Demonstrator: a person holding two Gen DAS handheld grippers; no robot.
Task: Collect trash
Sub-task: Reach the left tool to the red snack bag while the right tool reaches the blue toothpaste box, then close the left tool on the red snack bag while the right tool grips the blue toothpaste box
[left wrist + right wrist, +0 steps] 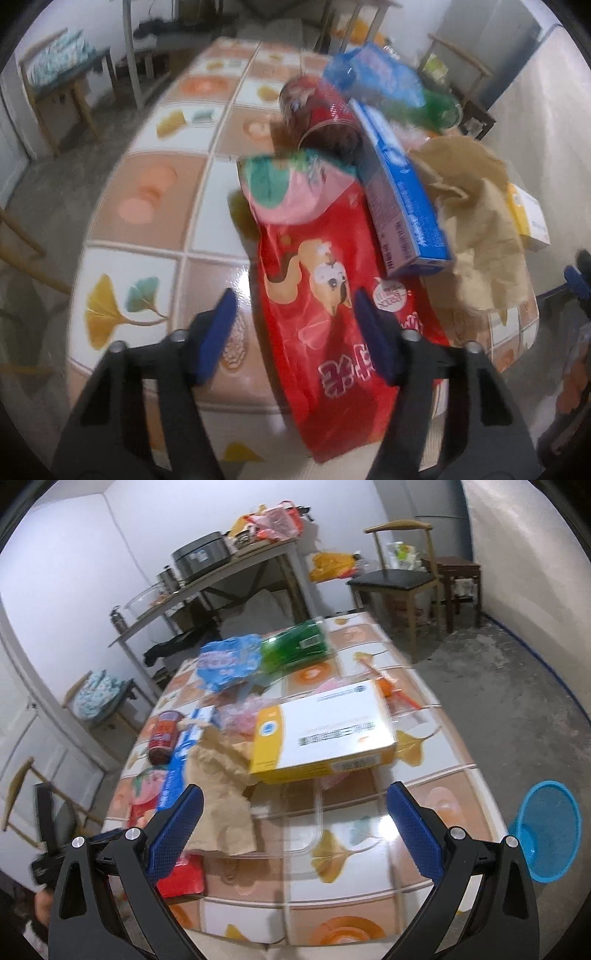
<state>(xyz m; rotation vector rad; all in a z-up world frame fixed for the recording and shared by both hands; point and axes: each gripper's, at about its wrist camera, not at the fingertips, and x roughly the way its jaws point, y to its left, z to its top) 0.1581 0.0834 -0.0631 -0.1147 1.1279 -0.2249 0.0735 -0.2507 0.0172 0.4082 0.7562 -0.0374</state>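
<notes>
Trash lies in a heap on the tiled table [155, 221]. A long red snack bag [325, 295] lies toward my left gripper [295, 314], which is open with its blue pads on either side of the bag's near half. Behind it lie a red cup [325, 110], a blue carton [399, 199], a crumpled brown paper [476, 221], a blue wrapper [380, 77] and a green bottle [439, 107]. My right gripper [295, 827] is open above the table's near edge. A yellow and white box [325, 731] and the brown paper [221, 794] lie ahead of it.
A blue mesh bin [546, 830] stands on the floor right of the table. A chair [399, 579] and a stool [461, 587] stand at the far right. A cluttered side table [221, 576] lines the back wall. A clear lid [291, 827] lies flat on the table.
</notes>
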